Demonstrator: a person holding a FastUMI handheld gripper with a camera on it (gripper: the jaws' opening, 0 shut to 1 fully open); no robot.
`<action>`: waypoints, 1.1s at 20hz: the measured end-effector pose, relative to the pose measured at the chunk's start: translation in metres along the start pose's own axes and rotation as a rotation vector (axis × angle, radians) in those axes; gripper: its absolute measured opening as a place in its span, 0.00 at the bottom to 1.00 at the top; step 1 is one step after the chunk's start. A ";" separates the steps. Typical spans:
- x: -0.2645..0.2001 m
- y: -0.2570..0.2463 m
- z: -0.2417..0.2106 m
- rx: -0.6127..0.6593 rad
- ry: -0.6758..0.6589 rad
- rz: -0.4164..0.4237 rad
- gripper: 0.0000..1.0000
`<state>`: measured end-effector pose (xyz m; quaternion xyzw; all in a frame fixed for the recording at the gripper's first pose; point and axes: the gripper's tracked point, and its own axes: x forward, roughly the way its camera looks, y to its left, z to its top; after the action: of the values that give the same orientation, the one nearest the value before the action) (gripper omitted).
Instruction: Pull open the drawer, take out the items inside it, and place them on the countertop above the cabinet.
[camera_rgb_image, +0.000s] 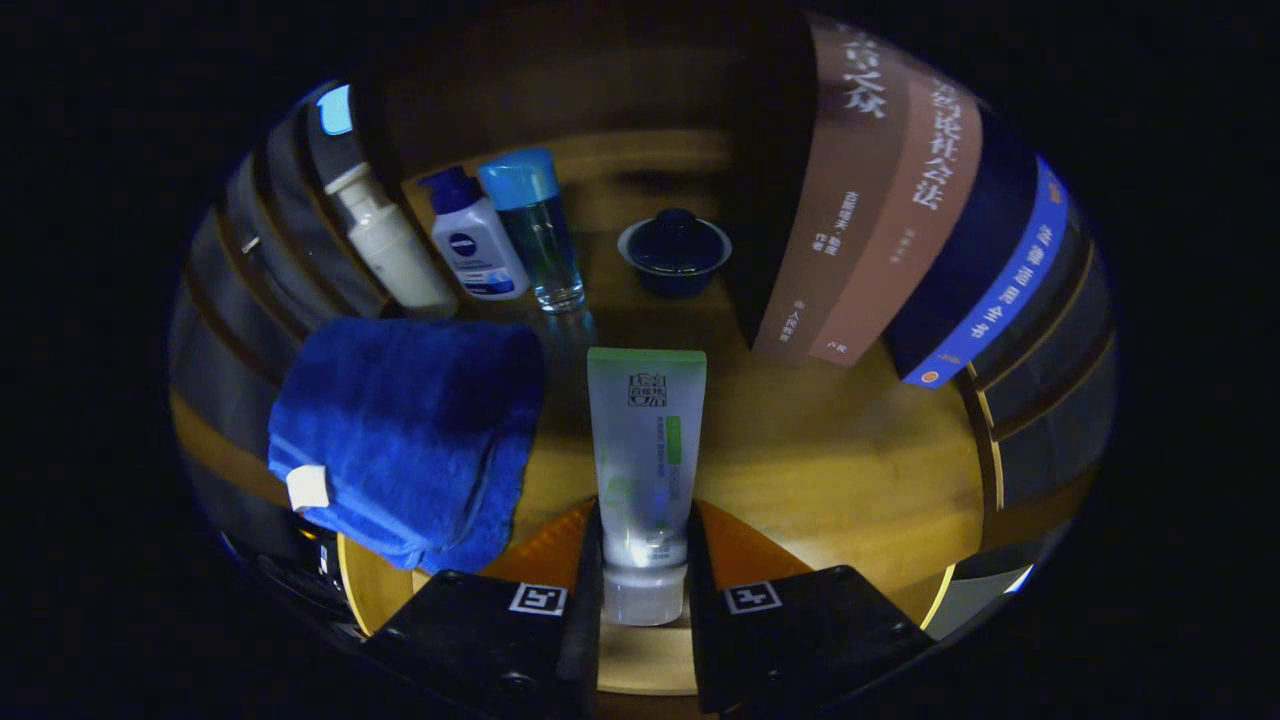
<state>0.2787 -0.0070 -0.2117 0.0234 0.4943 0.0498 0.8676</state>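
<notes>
bottles: three (395, 250) (475, 240) (540, 235) | tubes: one (645, 440) | towels: one (410, 430) | lidded bowls: one (675, 252) | books: two (860, 200) (985, 280)

A dimly lit wooden table (850, 470) spreads ahead of the claw (645, 590), brightest just beyond it, with dark slatted walls (1050, 400) on both sides.

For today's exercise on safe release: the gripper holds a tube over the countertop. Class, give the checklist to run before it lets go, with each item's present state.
1. Gripper closed on the tube, both fingers against its cap end: ok.
2. Tube over the wooden countertop: ok.
3. Tube resting on the wood, not raised: cannot tell.
4. Blue towel apart from the tube: ok.
5. Bare wood beside the tube, short of the books: ok.
6. Bottles and lidded bowl well beyond the tube: ok.
</notes>
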 end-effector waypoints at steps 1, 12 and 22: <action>0.004 -0.001 0.006 -0.002 -0.004 -0.002 0.43; -0.004 -0.007 0.005 0.011 -0.020 -0.007 1.00; -0.117 0.008 -0.059 0.032 -0.362 0.032 1.00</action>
<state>0.1683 -0.0124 -0.1413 0.0537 0.3304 0.0506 0.9409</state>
